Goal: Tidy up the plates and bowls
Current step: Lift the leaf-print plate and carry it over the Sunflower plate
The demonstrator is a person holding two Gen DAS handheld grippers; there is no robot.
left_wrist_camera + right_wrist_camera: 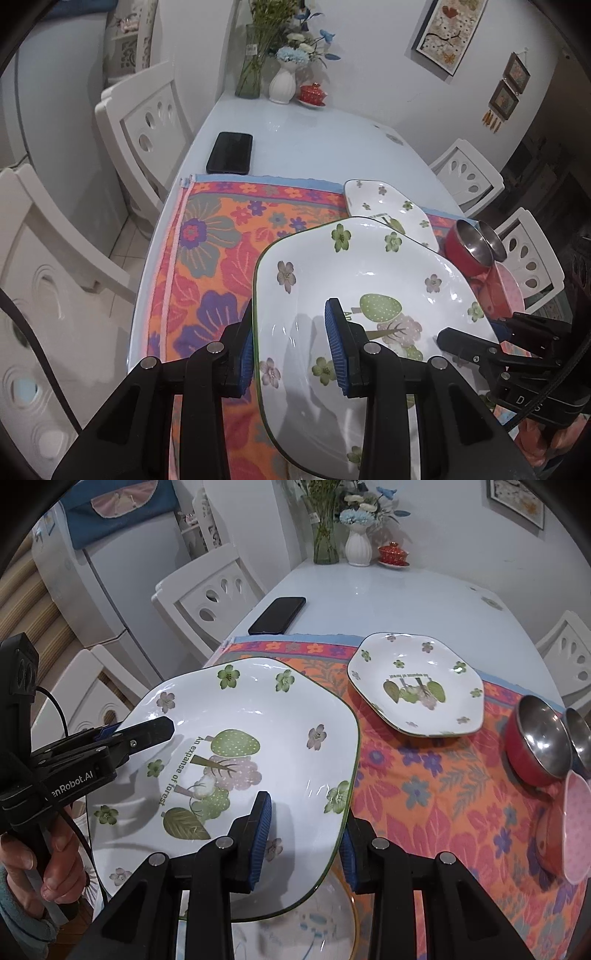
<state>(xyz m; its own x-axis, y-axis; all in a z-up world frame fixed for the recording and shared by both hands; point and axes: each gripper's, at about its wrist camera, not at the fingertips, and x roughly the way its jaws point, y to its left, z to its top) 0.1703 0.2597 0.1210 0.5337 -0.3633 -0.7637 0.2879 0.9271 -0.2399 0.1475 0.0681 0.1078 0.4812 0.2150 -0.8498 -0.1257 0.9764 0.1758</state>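
Observation:
A large white plate (369,280) with green flowers and a tree print is held up above the table. My left gripper (291,354) is shut on its left rim. My right gripper (306,842) is shut on its right rim; the plate also shows in the right wrist view (258,716). A smaller plate (417,686) of the same pattern lies flat on the floral cloth beyond it, also in the left wrist view (384,203). Under the held plate, a gold-rimmed white dish (325,926) with blue marks shows.
A red steel-lined bowl (535,746) and a second steel bowl (580,738) lie at the right with a pink dish (576,830). A black phone (229,152) lies on the table (314,147). Vases (282,83), a red lidded cup (313,94) and white chairs (140,122) stand around.

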